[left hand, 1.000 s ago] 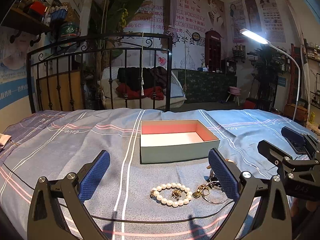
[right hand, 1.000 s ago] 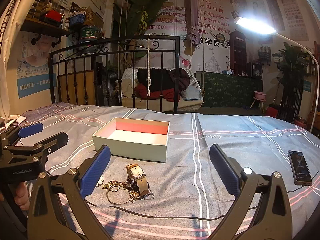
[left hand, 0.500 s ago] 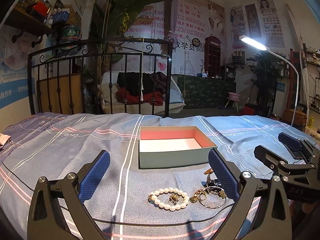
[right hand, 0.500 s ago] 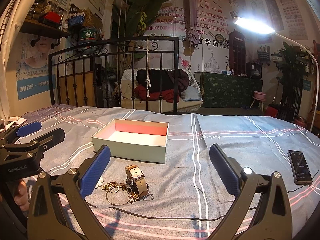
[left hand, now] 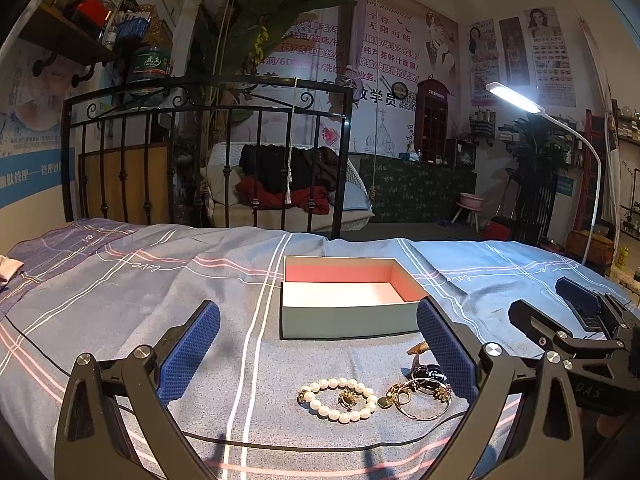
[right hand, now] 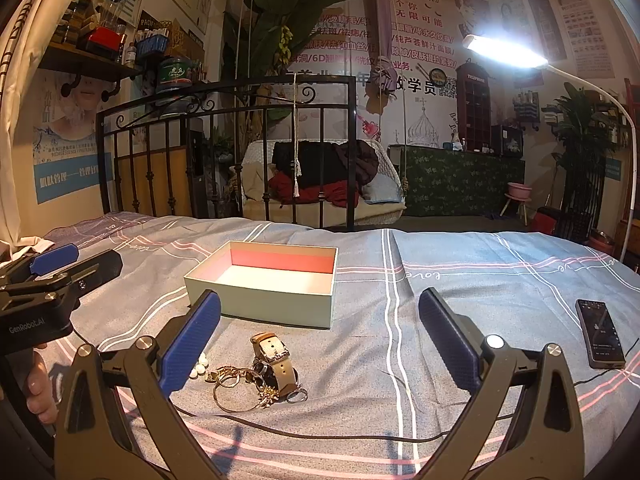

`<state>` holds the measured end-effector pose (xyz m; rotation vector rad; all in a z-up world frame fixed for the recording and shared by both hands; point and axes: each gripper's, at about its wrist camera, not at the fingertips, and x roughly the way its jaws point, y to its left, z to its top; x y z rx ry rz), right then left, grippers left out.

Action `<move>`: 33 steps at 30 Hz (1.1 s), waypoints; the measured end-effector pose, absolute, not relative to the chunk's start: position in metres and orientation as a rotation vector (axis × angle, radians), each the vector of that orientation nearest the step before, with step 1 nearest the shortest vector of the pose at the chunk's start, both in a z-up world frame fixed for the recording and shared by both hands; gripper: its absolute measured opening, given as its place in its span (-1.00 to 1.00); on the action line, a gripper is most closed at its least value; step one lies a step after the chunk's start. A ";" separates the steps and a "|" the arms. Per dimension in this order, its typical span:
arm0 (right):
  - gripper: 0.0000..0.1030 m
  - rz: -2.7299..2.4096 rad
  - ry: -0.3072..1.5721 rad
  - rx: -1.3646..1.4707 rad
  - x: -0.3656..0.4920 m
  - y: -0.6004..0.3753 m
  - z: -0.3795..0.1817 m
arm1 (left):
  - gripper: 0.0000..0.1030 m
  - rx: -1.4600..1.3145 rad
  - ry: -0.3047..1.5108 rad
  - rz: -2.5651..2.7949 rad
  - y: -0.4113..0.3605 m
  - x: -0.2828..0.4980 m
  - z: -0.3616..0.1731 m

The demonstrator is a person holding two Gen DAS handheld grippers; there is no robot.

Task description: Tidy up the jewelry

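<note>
Left gripper (left hand: 318, 342): black frame, 2 blue textured pads (left hand: 188, 348), silver screws.

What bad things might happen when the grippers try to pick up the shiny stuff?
The gold bangle, rings and watch lie tangled together, so lifting one may drag others along and drop them short of the box. The black cable runs just below the pile and might snag. The pearl bracelet could slip from wide open jaws.
</note>
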<state>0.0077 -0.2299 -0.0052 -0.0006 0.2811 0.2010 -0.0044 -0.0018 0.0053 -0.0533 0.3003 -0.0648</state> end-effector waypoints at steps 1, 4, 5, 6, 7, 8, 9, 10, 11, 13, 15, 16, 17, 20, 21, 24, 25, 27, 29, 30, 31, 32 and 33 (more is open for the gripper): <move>0.89 0.202 0.281 0.000 0.008 -0.230 -0.005 | 0.87 -0.050 0.302 -0.070 -0.003 -0.004 0.005; 0.89 0.204 0.283 -0.005 0.007 -0.229 -0.005 | 0.87 -0.022 0.300 -0.073 -0.006 -0.006 0.005; 0.89 0.204 0.283 -0.005 0.007 -0.229 -0.005 | 0.87 -0.015 0.298 -0.073 -0.008 -0.007 0.005; 0.89 0.205 0.283 -0.004 0.007 -0.229 -0.005 | 0.87 -0.010 0.298 -0.075 -0.008 -0.007 0.005; 0.89 0.205 0.286 -0.005 0.008 -0.229 -0.004 | 0.87 -0.005 0.299 -0.073 -0.009 -0.006 0.005; 0.89 0.206 0.287 -0.005 0.008 -0.229 -0.005 | 0.87 -0.003 0.299 -0.076 -0.009 -0.006 0.005; 0.89 0.205 0.288 -0.006 0.008 -0.228 -0.004 | 0.87 -0.004 0.305 -0.081 -0.009 -0.005 0.005; 0.89 0.206 0.290 -0.007 0.009 -0.228 -0.004 | 0.87 -0.004 0.312 -0.082 -0.010 -0.004 0.005; 0.89 0.207 0.295 -0.009 0.010 -0.228 -0.004 | 0.87 -0.007 0.319 -0.086 -0.009 -0.003 0.005; 0.89 0.214 0.316 -0.010 0.014 -0.227 -0.004 | 0.87 -0.010 0.353 -0.095 -0.007 0.001 0.003; 0.89 0.232 0.368 -0.010 0.020 -0.228 -0.006 | 0.87 0.003 0.425 -0.102 -0.006 0.009 -0.002; 0.89 0.231 0.405 -0.013 0.025 -0.228 -0.008 | 0.87 0.018 0.469 -0.108 -0.006 0.014 -0.005; 0.89 0.230 0.435 -0.015 0.028 -0.228 -0.011 | 0.87 0.034 0.512 -0.115 -0.006 0.018 -0.010; 0.76 0.250 0.503 0.011 0.038 -0.232 -0.018 | 0.87 0.063 0.604 -0.132 -0.006 0.027 -0.022; 0.70 0.258 0.522 0.018 0.042 -0.232 -0.021 | 0.87 0.066 0.625 -0.135 -0.005 0.030 -0.025; 0.62 0.276 0.563 0.019 0.050 -0.232 -0.030 | 0.87 0.061 0.682 -0.142 -0.003 0.041 -0.032; 0.60 0.285 0.573 0.021 0.052 -0.231 -0.033 | 0.87 0.052 0.698 -0.139 -0.002 0.046 -0.034; 0.51 0.309 0.588 0.027 0.055 -0.229 -0.036 | 0.85 0.027 0.739 -0.130 0.004 0.055 -0.037; 0.48 0.325 0.597 0.023 0.058 -0.226 -0.038 | 0.74 -0.019 0.789 -0.110 0.013 0.066 -0.041; 0.48 0.329 0.599 0.019 0.059 -0.225 -0.038 | 0.65 -0.044 0.818 -0.102 0.018 0.070 -0.044; 0.48 0.333 0.600 0.015 0.060 -0.224 -0.039 | 0.56 -0.066 0.845 -0.094 0.022 0.074 -0.047; 0.48 0.336 0.603 0.012 0.061 -0.223 -0.039 | 0.51 -0.083 0.872 -0.083 0.026 0.079 -0.050; 0.48 0.339 0.607 0.013 0.063 -0.222 -0.040 | 0.44 -0.096 0.895 -0.077 0.028 0.082 -0.053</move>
